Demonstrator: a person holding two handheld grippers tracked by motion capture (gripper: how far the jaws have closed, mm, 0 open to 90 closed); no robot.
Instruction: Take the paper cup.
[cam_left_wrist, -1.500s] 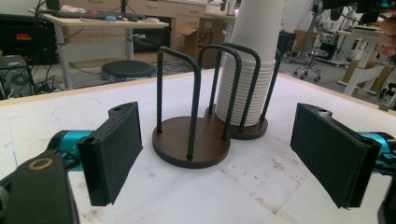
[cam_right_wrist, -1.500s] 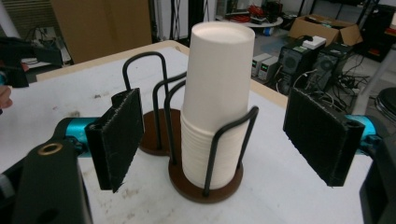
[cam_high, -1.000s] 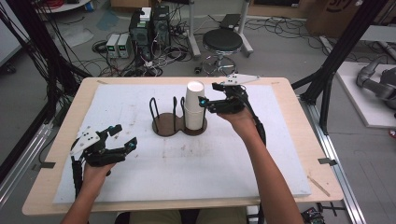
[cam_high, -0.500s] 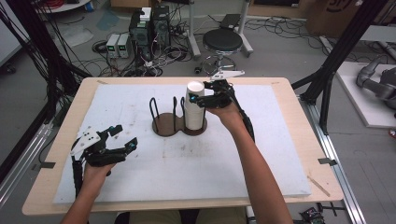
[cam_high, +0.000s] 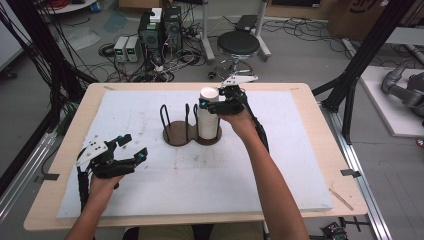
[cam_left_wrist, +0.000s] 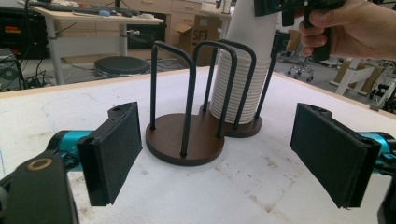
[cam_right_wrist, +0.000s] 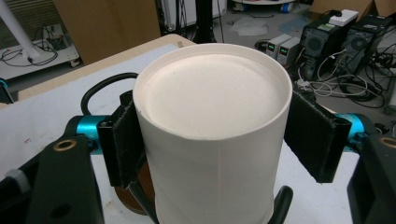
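The tabletop (cam_high: 300, 150) is a pale wooden board covered with a white, faintly stained foam sheet. Near its middle stands one cup holder (cam_high: 186, 131): a dark brown wooden base shaped like two joined discs, with thin black metal hoops rising from it. Its left bay is bare; its right bay holds one tall stack of white paper cups (cam_high: 209, 117), turned bottom up, their rolled rims forming fine ridges low on the stack in the left gripper view.

The right tongs (cam_high: 214, 101) sit at the top of that stack, one black foam pad on each side of the uppermost cup (cam_right_wrist: 210, 135). The jaws have just been closing, and in the right gripper view the pads press against the smooth, seamed wall of the cup, gripping it.

The left tongs (cam_high: 134, 150) rest over the near left part of the sheet, well apart from the holder, jaws spread wide with nothing between them.
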